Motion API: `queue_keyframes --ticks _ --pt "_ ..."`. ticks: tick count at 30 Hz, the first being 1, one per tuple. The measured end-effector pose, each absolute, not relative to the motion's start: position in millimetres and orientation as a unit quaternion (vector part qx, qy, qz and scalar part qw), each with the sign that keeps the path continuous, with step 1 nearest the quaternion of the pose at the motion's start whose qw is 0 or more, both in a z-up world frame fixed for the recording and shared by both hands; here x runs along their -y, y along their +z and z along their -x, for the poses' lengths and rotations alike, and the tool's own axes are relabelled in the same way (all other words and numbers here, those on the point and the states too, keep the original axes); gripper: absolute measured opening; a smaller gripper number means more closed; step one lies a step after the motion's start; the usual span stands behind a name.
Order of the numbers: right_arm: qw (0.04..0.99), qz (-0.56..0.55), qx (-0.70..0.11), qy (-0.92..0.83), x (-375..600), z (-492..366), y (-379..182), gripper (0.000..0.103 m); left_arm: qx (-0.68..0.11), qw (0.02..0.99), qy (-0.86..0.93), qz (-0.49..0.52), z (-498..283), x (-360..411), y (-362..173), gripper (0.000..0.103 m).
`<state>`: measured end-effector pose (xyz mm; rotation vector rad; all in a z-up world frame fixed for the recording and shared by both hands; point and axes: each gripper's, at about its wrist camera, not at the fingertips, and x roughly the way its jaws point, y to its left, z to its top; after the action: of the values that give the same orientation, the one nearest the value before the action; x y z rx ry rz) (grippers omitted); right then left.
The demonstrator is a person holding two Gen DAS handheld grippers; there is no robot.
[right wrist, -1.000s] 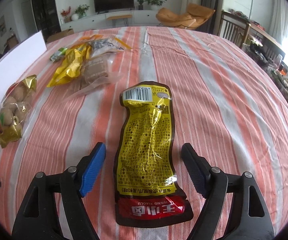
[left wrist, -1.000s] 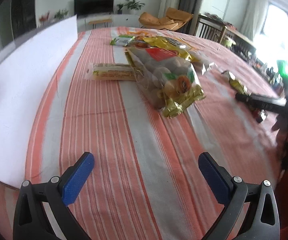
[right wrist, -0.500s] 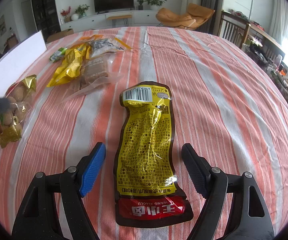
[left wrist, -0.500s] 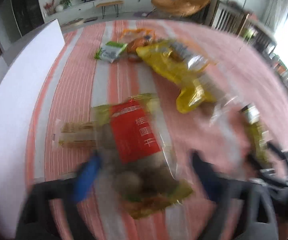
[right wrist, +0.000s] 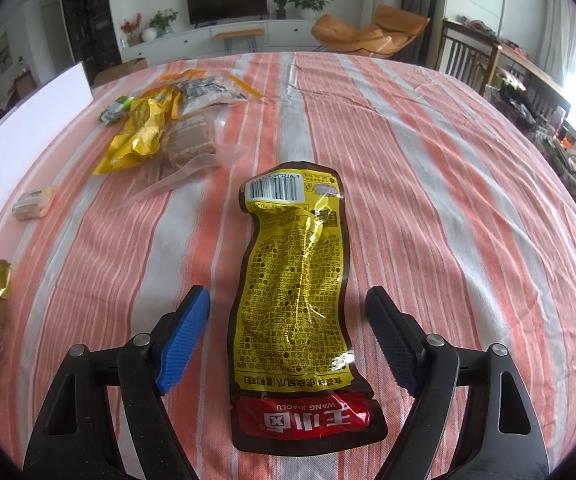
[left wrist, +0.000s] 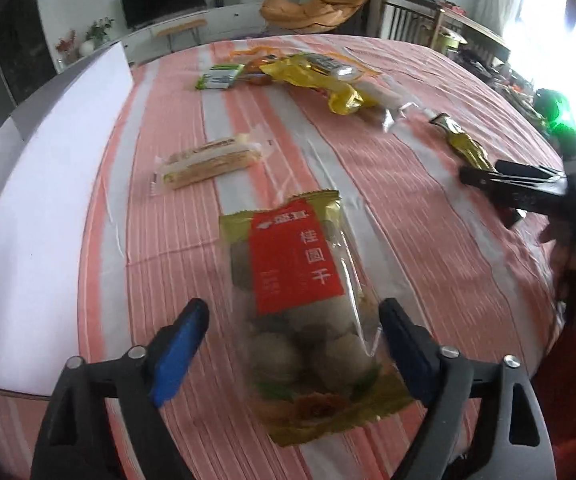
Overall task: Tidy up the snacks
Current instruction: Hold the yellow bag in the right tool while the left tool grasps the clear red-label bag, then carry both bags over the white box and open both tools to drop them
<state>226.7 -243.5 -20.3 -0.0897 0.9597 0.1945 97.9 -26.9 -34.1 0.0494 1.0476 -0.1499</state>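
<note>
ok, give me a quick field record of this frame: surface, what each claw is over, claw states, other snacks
surface: striped cloth
left claw: opening, straddles longan bag, pads clear of it
right claw: opening, straddles yellow pouch, pads clear of it
pouch: flat, barcode end away from the claw
other snacks: wrapped cake beyond the bag; snack pile at far left of cloth
left edge: white board

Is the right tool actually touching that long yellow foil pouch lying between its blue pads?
Apart. In the right wrist view, the right tool is opening, and striped tablecloth shows between each pad and the long yellow foil pouch.
</note>
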Motion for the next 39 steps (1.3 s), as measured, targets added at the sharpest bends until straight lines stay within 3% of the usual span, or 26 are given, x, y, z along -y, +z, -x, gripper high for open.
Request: queue_keyframes --ticks 2,3,5,6,7,10,14,17,25,29,30,35,39 --pt "0.859 0.051 -0.499 0.104 243 -236 -17 0.085 -0.503 0.862 -0.064 -0.016 -104 25 -35 0.085" --pt "0.841 0.054 -0.527 0.115 244 -244 -15 0.084 -0.503 0.862 -0.068 -0.006 -105 25 -34 0.068" --pt "0.817 0.055 -0.559 0.131 248 -255 -12 0.078 -0.498 0.864 -0.068 0.005 -105 24 -33 0.061" --pt "0.814 0.064 -0.565 0.124 251 -258 -10 0.056 -0.494 0.867 -0.068 0.005 -105 24 -32 0.058" --pt "0.811 0.077 -0.569 0.112 254 -260 -8 0.045 -0.489 0.869 -0.074 0.012 -102 21 -31 0.057" --pt "0.805 0.014 -0.583 0.111 275 -263 -5 0.043 -0.477 0.871 -0.098 0.061 -92 7 -25 0.057" --pt "0.793 -0.210 -0.547 0.169 309 -243 7 0.044 -0.441 0.878 -0.124 0.137 -77 -24 8 0.057" --pt "0.782 -0.256 -0.519 0.231 279 -233 32 0.044 -0.397 0.895 -0.111 0.172 -71 -60 44 0.057" --pt "0.732 -0.198 -0.479 0.442 52 -241 125 0.048 -0.377 0.906 0.096 0.169 -74 -218 84 0.060" --pt "0.719 -0.179 -0.461 0.489 -57 -240 144 0.075 -0.383 0.889 0.189 0.168 -75 -279 80 0.076" --pt "0.709 -0.175 -0.466 0.499 -79 -241 144 0.076 -0.378 0.887 0.205 0.167 -71 -287 82 0.080" --pt "0.727 -0.177 -0.440 0.497 -77 -235 142 0.076 -0.347 0.894 0.211 0.186 -43 -290 80 0.085" --pt "0.797 -0.065 -0.412 0.437 -18 -225 103 0.076 -0.339 0.913 0.097 0.202 -30 -230 80 0.086"
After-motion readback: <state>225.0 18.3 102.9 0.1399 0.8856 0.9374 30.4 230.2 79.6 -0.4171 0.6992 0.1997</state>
